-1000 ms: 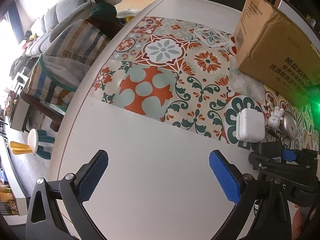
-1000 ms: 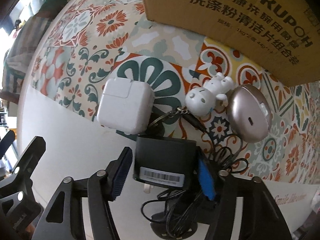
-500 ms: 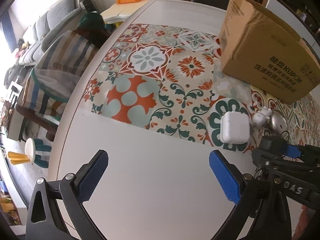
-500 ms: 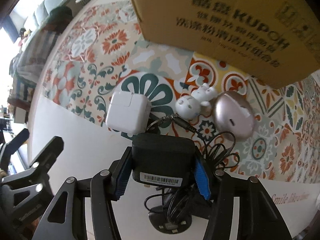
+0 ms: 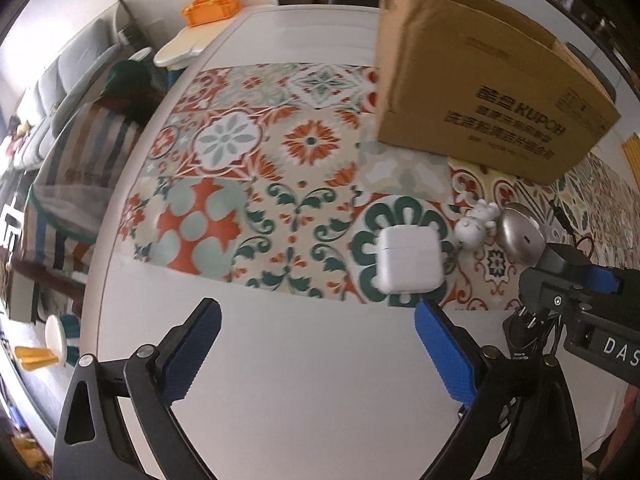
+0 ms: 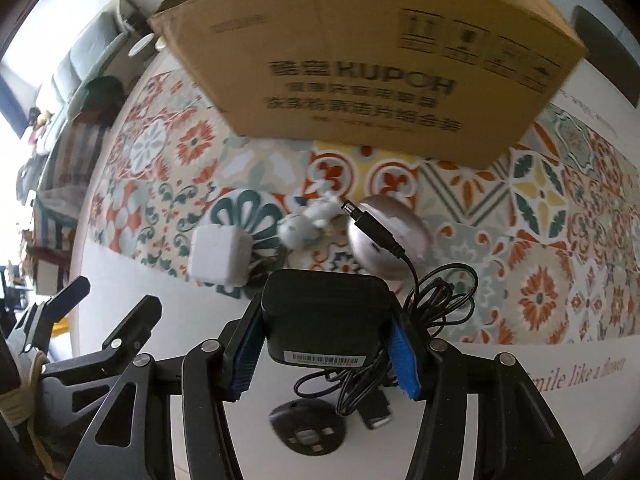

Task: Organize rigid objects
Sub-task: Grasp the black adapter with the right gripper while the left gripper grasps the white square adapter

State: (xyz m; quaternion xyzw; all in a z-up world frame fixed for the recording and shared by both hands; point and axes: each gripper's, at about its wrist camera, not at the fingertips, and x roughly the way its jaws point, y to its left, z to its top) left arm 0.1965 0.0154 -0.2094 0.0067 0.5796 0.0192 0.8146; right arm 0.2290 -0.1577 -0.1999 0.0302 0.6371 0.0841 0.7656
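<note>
My right gripper is shut on a black power adapter and holds it above the table, its cable dangling in loops with the plug up. Under it lie a white charger cube, a small white figurine and a metallic oval case. In the left wrist view the cube lies just beyond the right fingertip of my left gripper. Its jaws stand wide and are closing, with only bare table between them. The open cardboard box stands behind.
A patterned mat covers the far part of the white table. A round black remote and a small black plug lie below the right gripper. A chair with a striped cover stands off the table's left edge.
The right jaws closed on the black adapter and lifted it off the table, cable trailing. The left gripper slid toward the white cube, which now sits near its right fingertip.
</note>
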